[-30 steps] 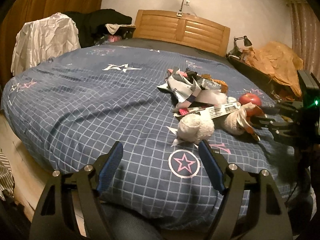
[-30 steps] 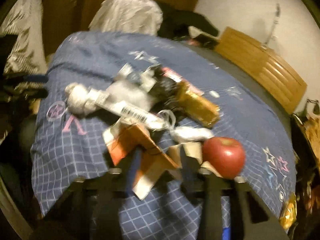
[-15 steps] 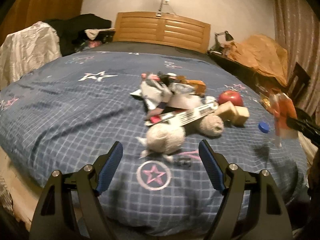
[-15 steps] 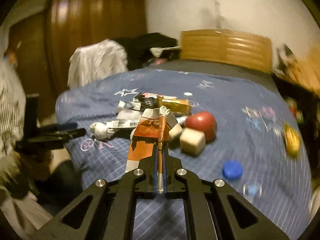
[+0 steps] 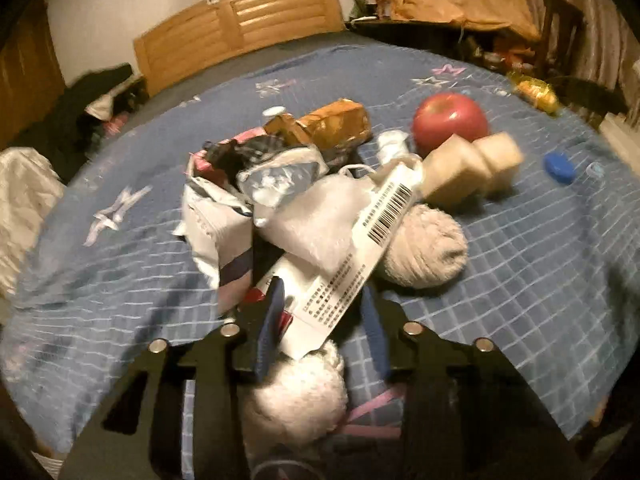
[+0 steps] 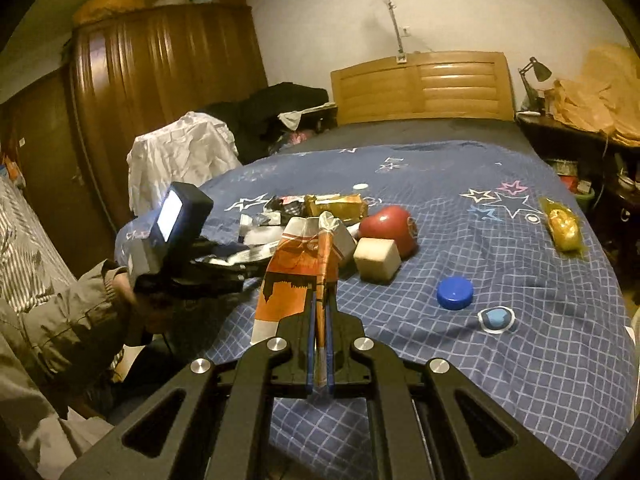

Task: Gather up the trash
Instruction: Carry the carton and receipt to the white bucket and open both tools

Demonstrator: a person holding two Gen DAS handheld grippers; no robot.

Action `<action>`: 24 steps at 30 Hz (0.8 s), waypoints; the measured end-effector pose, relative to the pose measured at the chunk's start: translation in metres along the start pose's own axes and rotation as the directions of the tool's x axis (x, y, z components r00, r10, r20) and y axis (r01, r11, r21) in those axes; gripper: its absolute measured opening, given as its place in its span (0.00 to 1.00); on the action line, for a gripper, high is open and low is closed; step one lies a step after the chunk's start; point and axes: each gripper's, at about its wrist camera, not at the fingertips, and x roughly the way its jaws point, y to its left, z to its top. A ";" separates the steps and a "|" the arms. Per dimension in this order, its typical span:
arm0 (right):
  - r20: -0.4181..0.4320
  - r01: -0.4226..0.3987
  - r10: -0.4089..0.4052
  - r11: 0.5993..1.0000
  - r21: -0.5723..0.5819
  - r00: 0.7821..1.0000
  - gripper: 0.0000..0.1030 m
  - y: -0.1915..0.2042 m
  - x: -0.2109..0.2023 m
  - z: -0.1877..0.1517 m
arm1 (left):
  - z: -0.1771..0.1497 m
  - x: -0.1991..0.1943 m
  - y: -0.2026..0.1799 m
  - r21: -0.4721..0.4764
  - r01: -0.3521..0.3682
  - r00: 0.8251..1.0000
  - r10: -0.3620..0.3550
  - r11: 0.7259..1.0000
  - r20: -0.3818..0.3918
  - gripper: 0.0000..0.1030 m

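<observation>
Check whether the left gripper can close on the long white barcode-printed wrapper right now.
Probably yes. The left gripper is open with its blue fingers on either side of the long white barcode-printed wrapper. Nothing blocks it, though a fuzzy cream ball sits right beneath.

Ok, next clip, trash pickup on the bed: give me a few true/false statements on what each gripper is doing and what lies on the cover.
1. The right gripper is shut on an orange wrapper. True.
2. The left gripper is shut tight with nothing between its fingers. False: its fingers stand apart around the end of a white label with a barcode.
3. A blue cap lies on the bed cover, apart from the apple. True.
4. The apple is green. False: it is red.
5. A yarn ball lies beside the label. True.
6. The pale blocks sit on the far side of the headboard. False: they lie on the cover next to the apple.
</observation>
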 end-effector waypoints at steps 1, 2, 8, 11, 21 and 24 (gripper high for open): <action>0.003 0.001 -0.001 1.000 0.004 1.000 0.05 0.000 -0.002 0.000 | 0.001 -0.005 0.003 -0.007 0.018 1.000 -0.018 1.000 0.013 0.26; 0.007 0.001 -0.001 1.000 0.008 1.000 0.05 0.000 -0.003 -0.001 | 0.001 -0.011 0.004 -0.013 0.027 0.999 -0.027 1.000 0.032 0.23; 0.025 -0.010 0.009 1.000 0.020 1.000 0.05 0.000 -0.005 -0.001 | 0.007 -0.048 0.017 -0.112 0.152 0.983 -0.139 0.982 0.116 0.18; 0.037 -0.002 0.001 1.000 0.028 0.999 0.05 -0.001 -0.009 -0.002 | 0.011 -0.064 0.026 -0.171 0.223 0.966 -0.193 0.960 0.174 0.17; 0.081 0.044 -0.051 0.994 0.096 0.995 0.05 -0.015 -0.028 -0.004 | 0.013 -0.116 0.011 -0.194 0.283 0.928 -0.218 0.939 0.301 0.13; 0.092 0.054 -0.064 0.993 0.104 0.994 0.05 -0.015 -0.036 -0.005 | 0.009 -0.121 0.006 -0.221 0.306 0.923 -0.232 0.926 0.307 0.12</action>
